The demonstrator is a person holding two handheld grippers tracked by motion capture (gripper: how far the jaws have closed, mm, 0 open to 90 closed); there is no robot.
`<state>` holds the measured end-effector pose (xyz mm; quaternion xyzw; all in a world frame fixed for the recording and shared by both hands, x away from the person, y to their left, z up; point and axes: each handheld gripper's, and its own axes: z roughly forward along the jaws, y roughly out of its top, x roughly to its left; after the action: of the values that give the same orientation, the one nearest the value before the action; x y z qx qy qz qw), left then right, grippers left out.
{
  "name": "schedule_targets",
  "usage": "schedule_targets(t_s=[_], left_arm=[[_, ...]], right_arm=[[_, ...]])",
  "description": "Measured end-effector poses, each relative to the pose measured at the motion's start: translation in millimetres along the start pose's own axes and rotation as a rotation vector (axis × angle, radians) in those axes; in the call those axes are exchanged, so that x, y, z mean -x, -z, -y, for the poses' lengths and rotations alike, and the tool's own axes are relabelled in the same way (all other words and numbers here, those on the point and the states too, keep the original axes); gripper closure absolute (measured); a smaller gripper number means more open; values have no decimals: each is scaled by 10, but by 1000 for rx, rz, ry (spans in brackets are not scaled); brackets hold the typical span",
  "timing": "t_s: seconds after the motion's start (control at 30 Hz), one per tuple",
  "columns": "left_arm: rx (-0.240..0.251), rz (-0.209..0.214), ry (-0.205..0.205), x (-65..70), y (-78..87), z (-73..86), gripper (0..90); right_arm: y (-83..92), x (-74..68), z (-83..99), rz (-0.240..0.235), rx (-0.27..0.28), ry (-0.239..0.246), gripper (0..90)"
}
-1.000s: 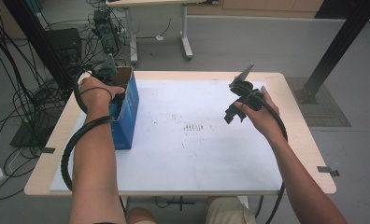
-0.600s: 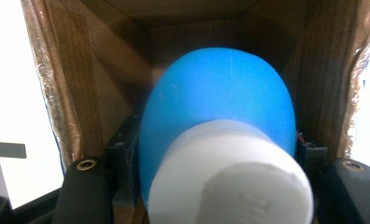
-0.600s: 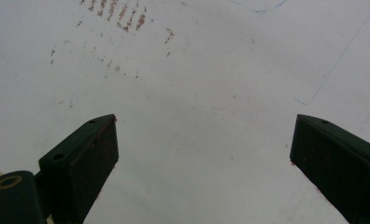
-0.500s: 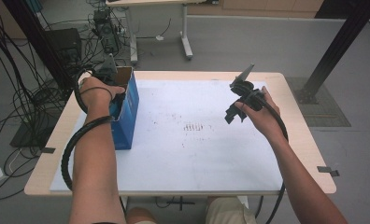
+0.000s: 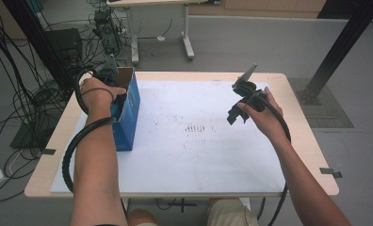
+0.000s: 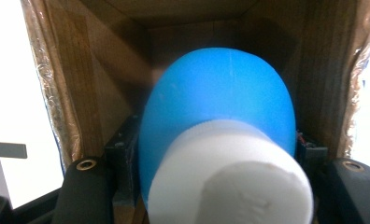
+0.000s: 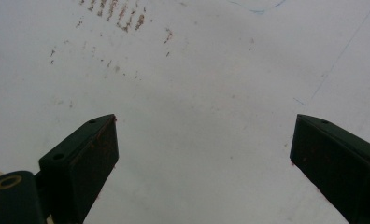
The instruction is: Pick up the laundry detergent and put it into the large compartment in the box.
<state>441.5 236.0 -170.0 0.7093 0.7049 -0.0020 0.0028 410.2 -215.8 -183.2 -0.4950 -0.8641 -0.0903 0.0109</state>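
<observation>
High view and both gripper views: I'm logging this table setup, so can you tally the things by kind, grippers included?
Grippers: 2, the left gripper and the right gripper
Boxes: 1, the blue box with a brown inside
Bottles: 1, the blue bottle with a white cap, held inside the box
White sheets: 1, the white sheet
Total: 5

bottle (image 6: 216,107): blue, white cap; box (image 5: 130,110): blue; table sheet (image 5: 198,150): white

My wooden table (image 5: 297,141) with its smudged white sheet (image 5: 213,155) stands on a grey floor (image 5: 250,42), black cables (image 5: 15,108) tangled at my left, another table's legs (image 5: 187,33) beyond.
</observation>
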Motion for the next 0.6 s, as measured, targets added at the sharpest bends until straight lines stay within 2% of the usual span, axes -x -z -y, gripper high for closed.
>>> schedule_targets(t_s=[0.6], left_arm=[[5, -2, -2, 6, -1, 12, 367]], right_arm=[[1, -12, 1, 0, 1, 1, 81]])
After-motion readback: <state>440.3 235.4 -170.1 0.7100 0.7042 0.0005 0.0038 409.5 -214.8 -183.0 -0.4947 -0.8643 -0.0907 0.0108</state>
